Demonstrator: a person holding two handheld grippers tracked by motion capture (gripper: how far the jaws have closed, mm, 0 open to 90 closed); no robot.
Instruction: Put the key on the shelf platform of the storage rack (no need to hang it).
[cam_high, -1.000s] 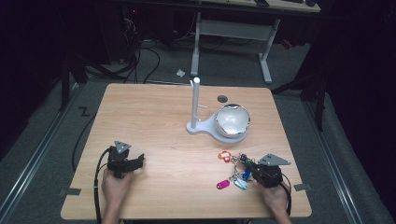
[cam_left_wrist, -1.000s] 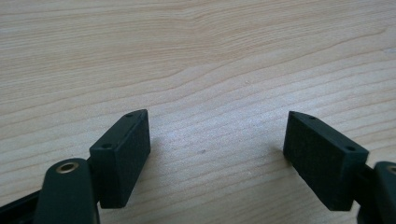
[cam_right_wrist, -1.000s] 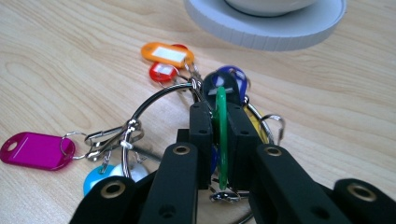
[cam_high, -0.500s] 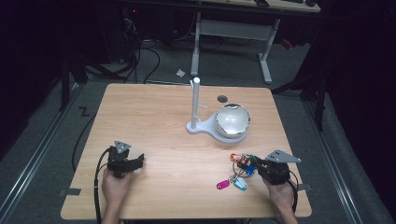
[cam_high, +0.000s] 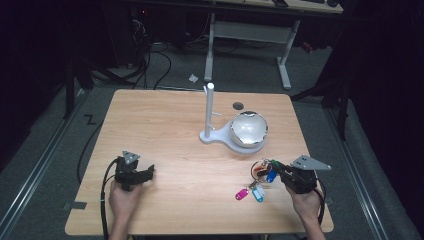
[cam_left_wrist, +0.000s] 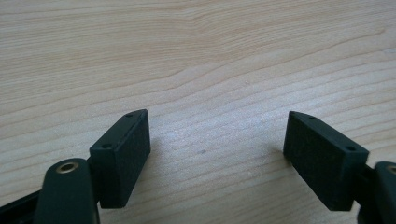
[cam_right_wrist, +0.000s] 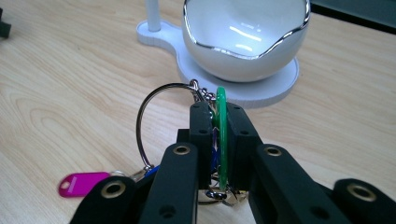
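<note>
Right gripper (cam_right_wrist: 219, 140): near right of the bench (cam_high: 165, 125), held in the person's right hand (cam_high: 306, 204); its fingers (cam_right_wrist: 240, 135) are closed tight on the green tag (cam_right_wrist: 221, 135) of the keys (cam_high: 260, 175).
Keys: a bunch on a metal ring (cam_right_wrist: 154, 116) with chain, lifted at the gripped end; the pink tag (cam_high: 242, 193) and a light blue tag (cam_high: 258, 195) lie on the bench just left of the gripper, a darker blue tag (cam_high: 271, 176) hangs by the fingers.
Left gripper (cam_left_wrist: 217, 154): near left of the bench, in the left hand (cam_high: 122, 197); fingers (cam_left_wrist: 123, 154) wide apart with nothing between them, low over bare wood.
Bowl (cam_high: 248, 129): white with a silvery rim, on the right end of a white stand (cam_high: 212, 136), just beyond the keys.
Post (cam_high: 209, 107): upright at the stand's left end, mid-bench.
Hole (cam_high: 238, 105): dark round spot on the bench beyond the bowl.
</note>
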